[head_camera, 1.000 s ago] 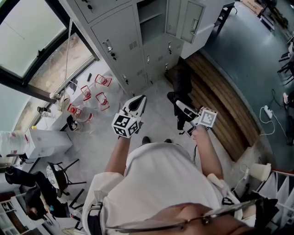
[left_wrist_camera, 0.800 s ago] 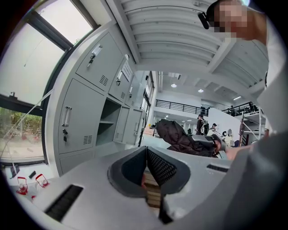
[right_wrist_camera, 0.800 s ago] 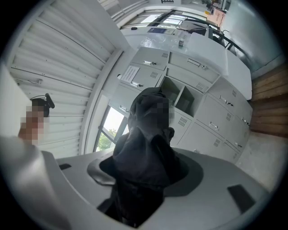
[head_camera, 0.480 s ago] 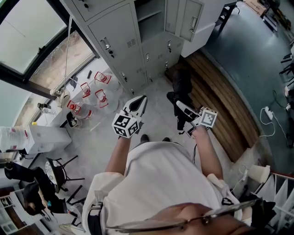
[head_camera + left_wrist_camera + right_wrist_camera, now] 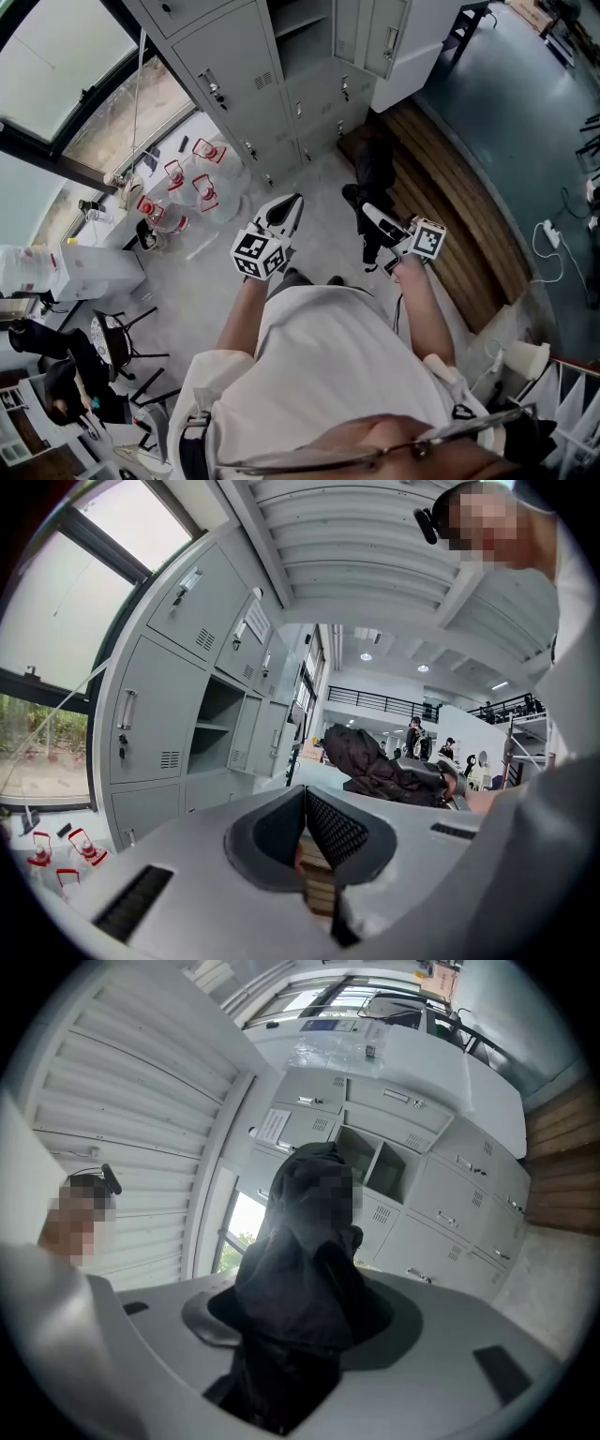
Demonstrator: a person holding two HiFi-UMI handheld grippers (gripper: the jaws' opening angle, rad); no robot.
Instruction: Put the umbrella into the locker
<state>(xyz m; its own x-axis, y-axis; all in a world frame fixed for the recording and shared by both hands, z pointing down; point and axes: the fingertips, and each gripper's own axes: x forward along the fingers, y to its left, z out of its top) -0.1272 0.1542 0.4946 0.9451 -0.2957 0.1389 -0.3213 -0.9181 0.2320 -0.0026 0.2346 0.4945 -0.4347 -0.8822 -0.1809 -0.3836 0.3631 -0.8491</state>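
The folded black umbrella (image 5: 371, 174) (image 5: 309, 1241) sticks out ahead of my right gripper (image 5: 373, 217) (image 5: 298, 1309), which is shut on its lower part. It also shows in the left gripper view as a dark bundle, the umbrella (image 5: 373, 761). My left gripper (image 5: 284, 208) (image 5: 302, 795) is held beside it at the same height, its pads meeting at the tips with nothing between them. The grey lockers (image 5: 234, 66) stand ahead, with one compartment open (image 5: 305, 42) (image 5: 214, 728) (image 5: 370, 1162), its door (image 5: 384, 37) swung aside. Both grippers are well short of the lockers.
Several clear jugs with red handles (image 5: 187, 187) stand on the floor to the left of the lockers. A wooden platform (image 5: 455, 187) runs along the right. A white box (image 5: 94, 277) and a chair (image 5: 112, 342) sit at the lower left. A power strip (image 5: 548, 230) lies far right.
The person has stepped across the floor and both grippers have travelled with them, side by side. The right grip on the umbrella and the left jaws look the same.
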